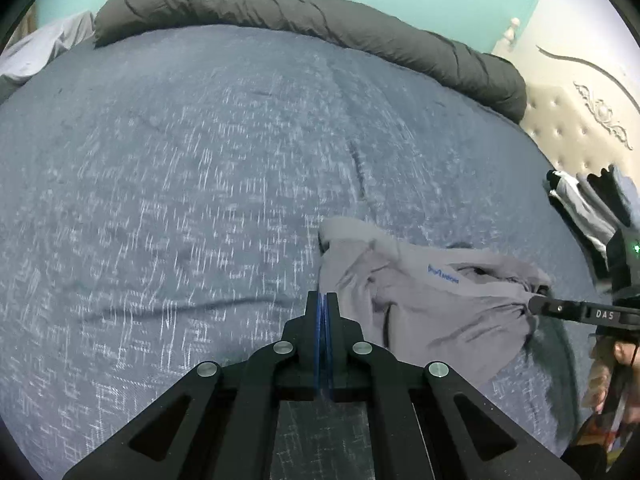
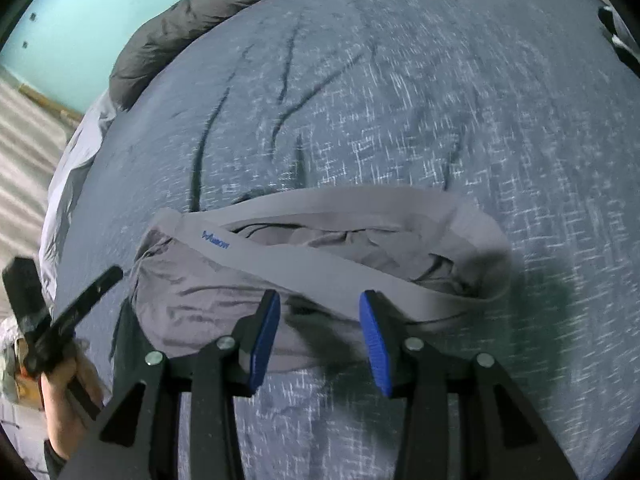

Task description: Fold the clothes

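A crumpled grey garment (image 1: 432, 304) with a wide waistband and a small blue logo lies on the blue-grey bedspread (image 1: 200, 168). In the left wrist view my left gripper (image 1: 322, 300) is shut with its blue pads pressed together and nothing between them, just left of the garment's edge. The right wrist view has the garment (image 2: 320, 256) with its waistband gaping. There my right gripper (image 2: 320, 314) is open just above the near side of the waistband, with cloth showing between the pads. The right gripper (image 1: 534, 305) reaches the garment's right end. The left gripper (image 2: 114, 274) is at the far left.
A rolled dark grey duvet (image 1: 320, 12) lies along the far edge of the bed. A cream tufted headboard (image 1: 572, 120) stands at the right, with a pile of dark and grey clothes (image 1: 584, 204) before it. A hand (image 2: 68, 380) holds the left gripper.
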`<state>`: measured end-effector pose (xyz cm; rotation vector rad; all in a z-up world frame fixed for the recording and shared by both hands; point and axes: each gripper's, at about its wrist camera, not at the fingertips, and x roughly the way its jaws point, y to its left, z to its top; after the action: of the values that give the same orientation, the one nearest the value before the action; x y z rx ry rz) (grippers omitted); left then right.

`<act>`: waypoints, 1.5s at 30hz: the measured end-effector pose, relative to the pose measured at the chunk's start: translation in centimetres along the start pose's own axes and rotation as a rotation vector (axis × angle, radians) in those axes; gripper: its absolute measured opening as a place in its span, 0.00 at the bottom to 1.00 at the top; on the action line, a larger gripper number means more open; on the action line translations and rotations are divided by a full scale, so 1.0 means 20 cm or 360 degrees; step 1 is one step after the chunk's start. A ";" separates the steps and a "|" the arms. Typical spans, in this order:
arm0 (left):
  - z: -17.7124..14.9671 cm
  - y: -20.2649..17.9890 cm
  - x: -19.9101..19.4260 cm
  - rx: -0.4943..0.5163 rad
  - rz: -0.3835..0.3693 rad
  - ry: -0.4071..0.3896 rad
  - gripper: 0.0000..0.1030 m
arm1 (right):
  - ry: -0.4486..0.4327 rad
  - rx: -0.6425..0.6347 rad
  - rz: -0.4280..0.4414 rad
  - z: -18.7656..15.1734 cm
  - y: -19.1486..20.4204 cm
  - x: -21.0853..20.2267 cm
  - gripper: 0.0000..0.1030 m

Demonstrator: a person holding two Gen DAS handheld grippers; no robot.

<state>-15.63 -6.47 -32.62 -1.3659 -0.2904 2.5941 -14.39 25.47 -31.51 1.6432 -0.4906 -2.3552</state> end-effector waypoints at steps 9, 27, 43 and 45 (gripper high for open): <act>0.01 0.03 -0.02 -0.0014 -0.0054 -0.0045 0.01 | -0.0085 -0.0018 -0.0100 0.00 0.02 0.04 0.04; 0.01 0.03 -0.02 -0.0059 -0.0128 -0.0037 0.01 | -0.0505 0.0193 -0.0200 0.05 -0.46 -0.47 0.00; 0.04 -0.07 0.05 -0.0001 -0.0143 -0.0003 0.02 | -0.0326 0.0219 0.0076 -0.05 -0.31 -0.34 0.41; 0.04 -0.07 0.04 0.0000 -0.0142 -0.0001 0.02 | -0.0306 0.0198 0.0070 -0.04 -0.28 -0.32 0.43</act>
<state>-16.63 -4.88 -32.51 -1.3207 -0.3434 2.5224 -11.39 32.86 -28.46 1.4449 -0.7152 -2.5082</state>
